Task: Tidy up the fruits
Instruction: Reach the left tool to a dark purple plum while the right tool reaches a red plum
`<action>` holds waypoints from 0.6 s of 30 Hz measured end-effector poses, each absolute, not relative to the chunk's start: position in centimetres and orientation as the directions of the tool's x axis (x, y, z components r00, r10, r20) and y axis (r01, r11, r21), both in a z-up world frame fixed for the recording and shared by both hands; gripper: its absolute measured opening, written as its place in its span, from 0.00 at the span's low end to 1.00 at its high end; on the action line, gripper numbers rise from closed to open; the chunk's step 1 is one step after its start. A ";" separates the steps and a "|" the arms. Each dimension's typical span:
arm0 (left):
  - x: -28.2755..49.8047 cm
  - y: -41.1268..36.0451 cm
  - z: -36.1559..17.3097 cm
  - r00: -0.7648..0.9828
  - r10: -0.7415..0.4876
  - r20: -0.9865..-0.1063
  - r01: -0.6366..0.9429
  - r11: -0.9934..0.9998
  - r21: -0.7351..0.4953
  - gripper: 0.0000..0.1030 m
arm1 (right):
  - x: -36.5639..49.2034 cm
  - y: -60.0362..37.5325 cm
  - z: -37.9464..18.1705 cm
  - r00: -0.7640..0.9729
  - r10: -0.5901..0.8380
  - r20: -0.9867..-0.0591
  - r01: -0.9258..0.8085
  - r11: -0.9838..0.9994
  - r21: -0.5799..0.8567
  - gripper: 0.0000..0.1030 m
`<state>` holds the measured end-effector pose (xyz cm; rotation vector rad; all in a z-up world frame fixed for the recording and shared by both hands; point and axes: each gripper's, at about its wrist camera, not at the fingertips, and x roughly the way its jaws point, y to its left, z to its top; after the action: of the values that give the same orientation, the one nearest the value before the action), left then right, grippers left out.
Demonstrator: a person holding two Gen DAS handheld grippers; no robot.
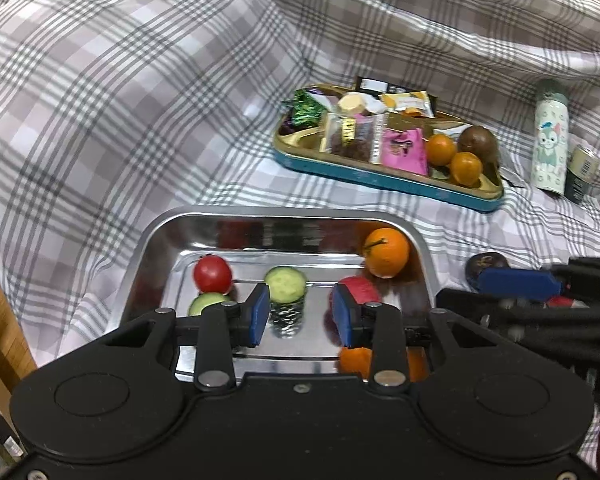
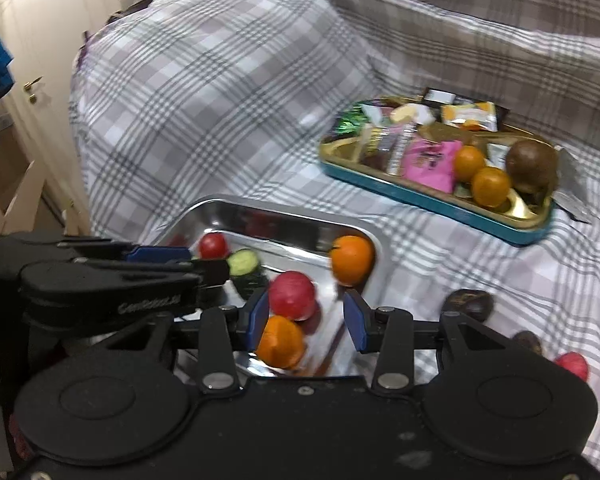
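A steel tray (image 1: 156, 240) (image 2: 204, 210) lies on the checked bedcloth. It holds a red tomato (image 1: 212, 274) (image 2: 213, 245), cucumber slices (image 1: 286, 284) (image 2: 243, 262), an orange (image 1: 386, 252) (image 2: 352, 260), a red fruit (image 1: 362, 290) (image 2: 292, 295) and a second orange (image 1: 354, 360) (image 2: 280, 342). My left gripper (image 1: 302, 314) is open and empty over the tray. My right gripper (image 2: 306, 320) is open and empty over the tray's near right part, beside the red fruit and second orange. It shows at the right of the left wrist view (image 1: 516, 284).
A teal-and-gold snack tray (image 1: 380, 178) (image 2: 432, 200) with packets, two small oranges (image 1: 466, 168) (image 2: 490, 186) and a brown fruit (image 1: 478, 142) (image 2: 532, 166) lies farther back. Dark fruits (image 2: 468, 304) and a red fruit (image 2: 572, 364) lie on the cloth right of the steel tray. A bottle (image 1: 550, 136) stands far right.
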<state>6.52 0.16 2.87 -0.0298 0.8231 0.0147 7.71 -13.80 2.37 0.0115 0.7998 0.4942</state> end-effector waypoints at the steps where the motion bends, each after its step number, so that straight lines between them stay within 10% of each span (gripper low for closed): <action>1: 6.6 -0.1 2.9 0.681 -0.004 -0.733 -0.017 1.000 -0.021 0.43 | 7.9 -14.3 2.4 0.598 0.412 -0.688 -0.401 0.897 0.189 0.44; 18: 7.4 -5.3 3.3 0.674 -0.127 -0.728 0.132 0.990 -0.051 0.43 | 11.7 -25.7 2.0 0.643 0.129 -0.755 0.037 0.979 0.199 0.58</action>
<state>7.43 -5.32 3.29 0.0061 0.8184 -0.1460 11.72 -25.67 2.03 0.2037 0.8726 0.0526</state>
